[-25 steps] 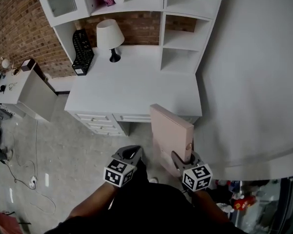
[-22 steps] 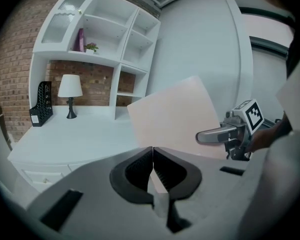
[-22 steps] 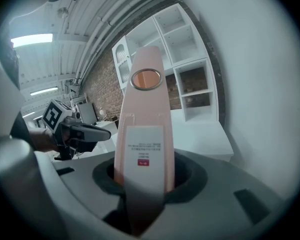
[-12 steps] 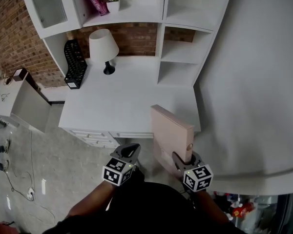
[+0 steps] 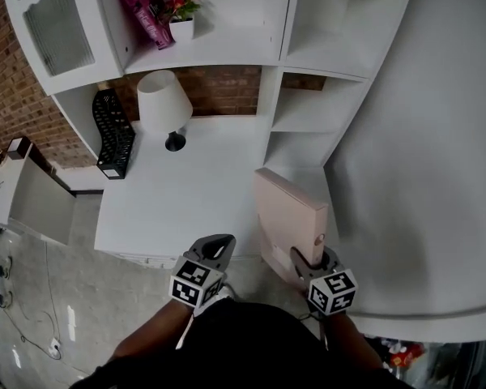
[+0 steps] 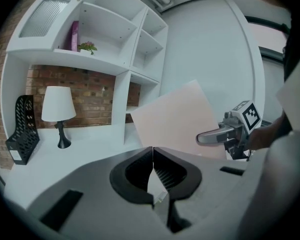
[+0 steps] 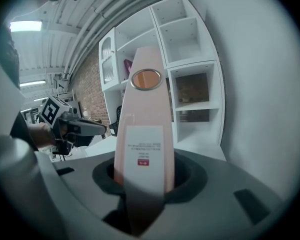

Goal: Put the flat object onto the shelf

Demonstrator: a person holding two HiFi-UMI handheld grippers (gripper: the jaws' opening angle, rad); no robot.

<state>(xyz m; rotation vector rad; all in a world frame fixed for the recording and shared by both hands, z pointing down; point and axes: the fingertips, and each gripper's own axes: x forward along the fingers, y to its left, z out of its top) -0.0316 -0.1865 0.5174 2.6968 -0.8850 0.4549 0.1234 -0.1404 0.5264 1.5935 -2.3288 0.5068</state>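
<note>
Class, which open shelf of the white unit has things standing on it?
The wide shelf above the lamp, holding a pink packet and a potted plant; the narrow ones show nothing.

A white desk [image 5: 186, 193] stands against a brick wall [image 5: 219, 87], under white shelves [image 5: 324, 55]. A lamp [image 5: 164, 100] and black rack [image 5: 113, 132] sit on it. Grey floor [image 5: 32, 290].

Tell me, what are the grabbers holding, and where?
The right gripper clamps the pink flat file by its spine, at the label end. The left gripper is shut, holding nothing.
</note>
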